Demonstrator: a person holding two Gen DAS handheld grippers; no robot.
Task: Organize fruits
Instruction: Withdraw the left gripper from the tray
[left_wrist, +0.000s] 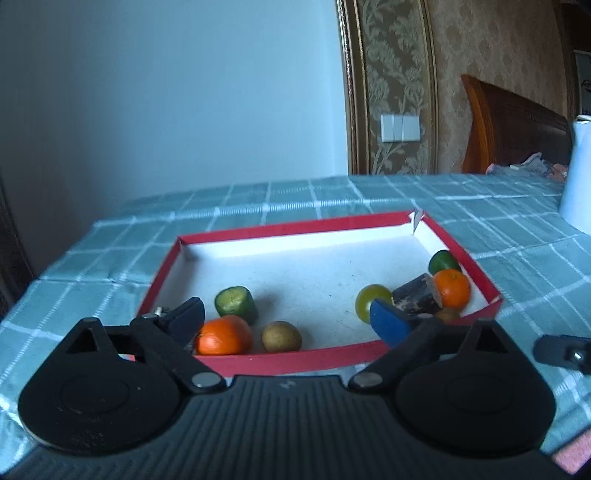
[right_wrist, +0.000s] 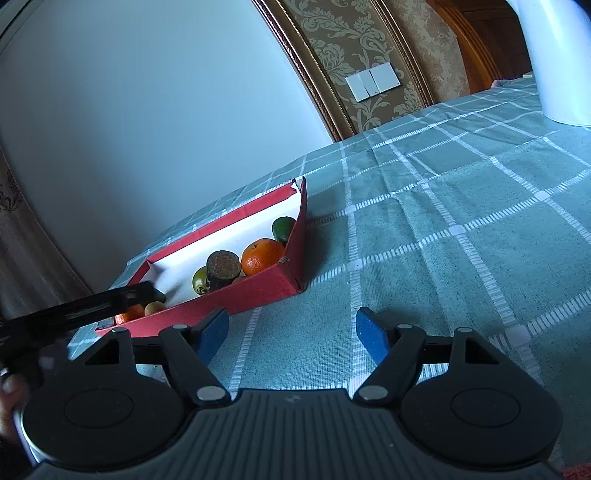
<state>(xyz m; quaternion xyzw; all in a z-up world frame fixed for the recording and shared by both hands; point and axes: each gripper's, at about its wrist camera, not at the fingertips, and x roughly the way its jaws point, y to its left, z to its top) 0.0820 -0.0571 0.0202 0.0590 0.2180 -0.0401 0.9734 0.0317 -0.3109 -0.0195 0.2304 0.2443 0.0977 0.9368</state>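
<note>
A shallow red box (left_wrist: 295, 361) with a white floor lies on the checked tablecloth and holds several fruits. Near its front left lie an orange mandarin (left_wrist: 223, 335), a brown kiwi (left_wrist: 281, 336) and a cut green piece (left_wrist: 236, 303). At its right lie a yellow-green fruit (left_wrist: 369, 301), a dark cylinder piece (left_wrist: 417, 295), another mandarin (left_wrist: 451, 288) and a green fruit (left_wrist: 443, 261). My left gripper (left_wrist: 291, 319) is open and empty over the box's front edge. My right gripper (right_wrist: 291, 332) is open and empty above the cloth, right of the box (right_wrist: 258, 295).
A white jug (left_wrist: 578, 177) stands on the table at the far right. A wooden headboard (left_wrist: 513, 125) and patterned wall with a light switch (left_wrist: 400, 127) are behind. The green checked tablecloth (right_wrist: 461, 221) stretches to the right of the box.
</note>
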